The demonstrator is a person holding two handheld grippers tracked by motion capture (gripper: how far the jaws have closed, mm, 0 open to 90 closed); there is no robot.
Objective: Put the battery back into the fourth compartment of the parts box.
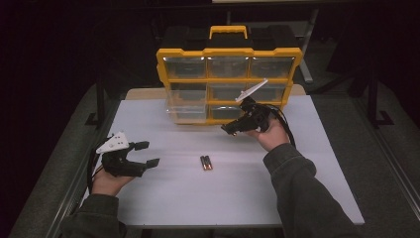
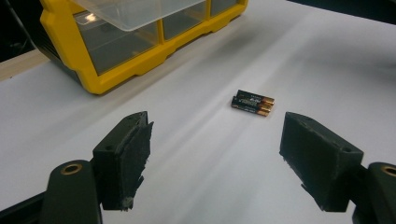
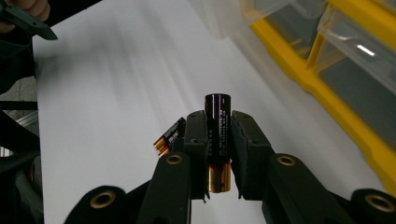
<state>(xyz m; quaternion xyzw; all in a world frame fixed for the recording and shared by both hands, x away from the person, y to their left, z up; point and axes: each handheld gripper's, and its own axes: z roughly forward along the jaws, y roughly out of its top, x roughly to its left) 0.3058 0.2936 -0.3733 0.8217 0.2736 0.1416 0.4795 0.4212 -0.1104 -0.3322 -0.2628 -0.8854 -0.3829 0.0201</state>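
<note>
One battery is clamped in the right gripper near the yellow drawer organizer with its pulled-out drawer — two batteries remain on the table, the left gripper spread wide and empty.

Black-and-copper batteries on a white table — organizer yellow and black, drawers clear.

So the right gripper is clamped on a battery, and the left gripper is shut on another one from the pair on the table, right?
Not quite. The right gripper is clamped on a battery, but the left gripper is open and holds nothing: in the left gripper view its jaws stand wide apart, and the pair of batteries lies on the table beyond them, untouched.
</note>
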